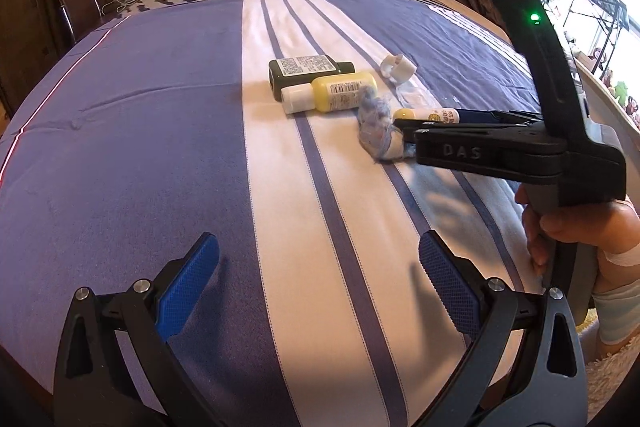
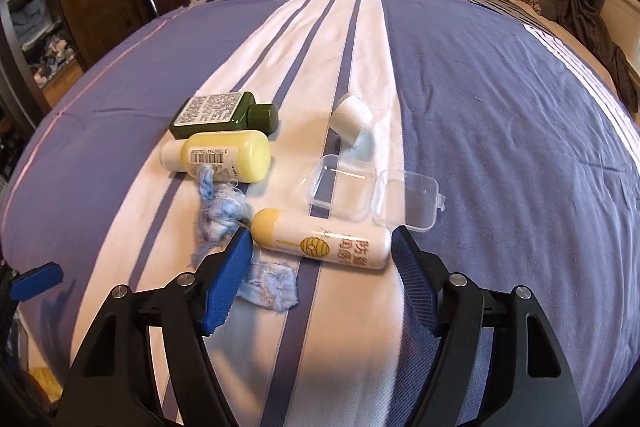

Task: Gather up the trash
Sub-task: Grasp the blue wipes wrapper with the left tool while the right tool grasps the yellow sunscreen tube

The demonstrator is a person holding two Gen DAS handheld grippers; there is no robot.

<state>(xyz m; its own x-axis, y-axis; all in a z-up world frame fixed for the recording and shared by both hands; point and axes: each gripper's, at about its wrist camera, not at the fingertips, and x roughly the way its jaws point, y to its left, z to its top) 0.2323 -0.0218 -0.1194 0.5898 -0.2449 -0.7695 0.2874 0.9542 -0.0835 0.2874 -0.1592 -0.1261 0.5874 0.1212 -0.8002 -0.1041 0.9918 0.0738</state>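
Two grippers work over our bed [image 2: 500,99]. Our right gripper [image 2: 320,259] stands partly open, its pads flanking a white tube [image 2: 324,241] without visibly pressing it; our left gripper [image 1: 320,275] hangs wide and empty. To grip well, we should likely close across the tube's middle, clear of the blue rag [image 2: 220,211] at its yellow cap. The tube lies flat, long axis crosswise between the pads, cap pointing left.

Left tongs [image 1: 318,277] sit at the bottom of the left wrist view, blue pads spread wide, nothing between them. Right tongs [image 2: 322,267] angled downward, jaws partly apart; a hand [image 1: 576,231] at right edge grips their handle.
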